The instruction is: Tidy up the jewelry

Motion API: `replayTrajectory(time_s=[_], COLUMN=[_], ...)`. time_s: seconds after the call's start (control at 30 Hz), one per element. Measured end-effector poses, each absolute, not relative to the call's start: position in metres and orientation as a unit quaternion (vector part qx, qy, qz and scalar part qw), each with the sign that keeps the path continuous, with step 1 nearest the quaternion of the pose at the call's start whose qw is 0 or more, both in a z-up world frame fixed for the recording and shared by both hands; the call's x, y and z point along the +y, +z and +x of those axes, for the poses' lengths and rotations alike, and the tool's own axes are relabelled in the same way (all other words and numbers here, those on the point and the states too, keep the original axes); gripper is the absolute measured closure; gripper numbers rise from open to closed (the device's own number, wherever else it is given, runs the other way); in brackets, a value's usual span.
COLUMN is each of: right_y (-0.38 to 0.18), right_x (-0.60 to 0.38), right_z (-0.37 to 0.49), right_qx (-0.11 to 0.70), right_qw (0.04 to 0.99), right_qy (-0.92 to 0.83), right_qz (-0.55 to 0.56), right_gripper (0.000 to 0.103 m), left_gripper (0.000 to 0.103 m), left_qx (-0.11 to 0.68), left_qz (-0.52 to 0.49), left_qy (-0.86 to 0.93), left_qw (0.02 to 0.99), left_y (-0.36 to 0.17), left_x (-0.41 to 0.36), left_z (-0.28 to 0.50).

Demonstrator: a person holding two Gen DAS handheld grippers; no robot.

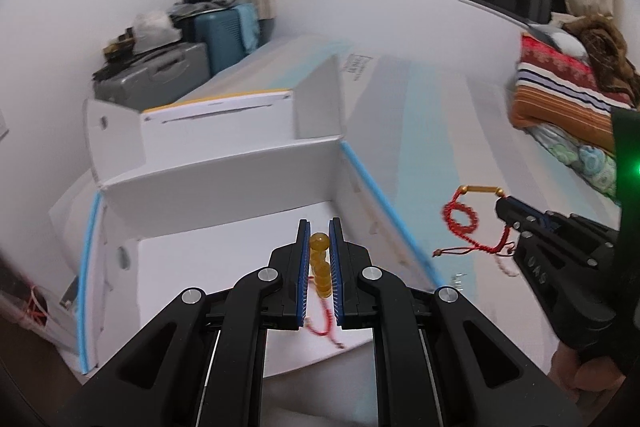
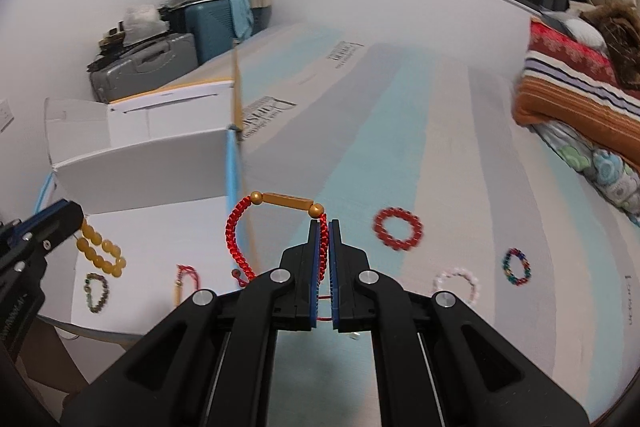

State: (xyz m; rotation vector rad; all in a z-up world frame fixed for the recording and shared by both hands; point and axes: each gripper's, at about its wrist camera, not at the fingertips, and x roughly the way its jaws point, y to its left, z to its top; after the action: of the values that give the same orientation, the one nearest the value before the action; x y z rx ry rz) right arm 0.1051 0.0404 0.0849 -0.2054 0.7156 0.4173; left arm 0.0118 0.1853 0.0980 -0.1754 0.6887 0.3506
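Our right gripper (image 2: 324, 227) pinches the red braided bracelet (image 2: 240, 239) by its cord; it hangs limp and light, so we judge the cord the safest hold. Our left gripper (image 1: 320, 247) clamps the amber bead bracelet (image 1: 320, 259), smooth and likely slippery, over the white box (image 2: 160, 163), where 2 bracelets already lie. 3 more wait on the striped sheet (image 2: 360, 147).

Right gripper (image 2: 324, 227) clamps red cord bracelet (image 2: 240, 239); left gripper (image 2: 60, 215) holds amber bead bracelet (image 2: 102, 253) over white box (image 2: 160, 227)
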Motion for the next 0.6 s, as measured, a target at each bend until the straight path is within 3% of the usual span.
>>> replayTrajectory(time_s=[0.6], right_y=[0.049], right_x=[0.168], right_z=[0.078], right_qx=[0.382], right_qw=[0.858], right_qy=[0.301], right_qz=[-0.167], right_gripper=[0.1], left_gripper=[0.094], left_qx=[0.376], left_qz=[-0.115], left_qy=[0.274], left_qw=[0.877], left_y=[0.056], left_x=[0.278], left_z=[-0.028])
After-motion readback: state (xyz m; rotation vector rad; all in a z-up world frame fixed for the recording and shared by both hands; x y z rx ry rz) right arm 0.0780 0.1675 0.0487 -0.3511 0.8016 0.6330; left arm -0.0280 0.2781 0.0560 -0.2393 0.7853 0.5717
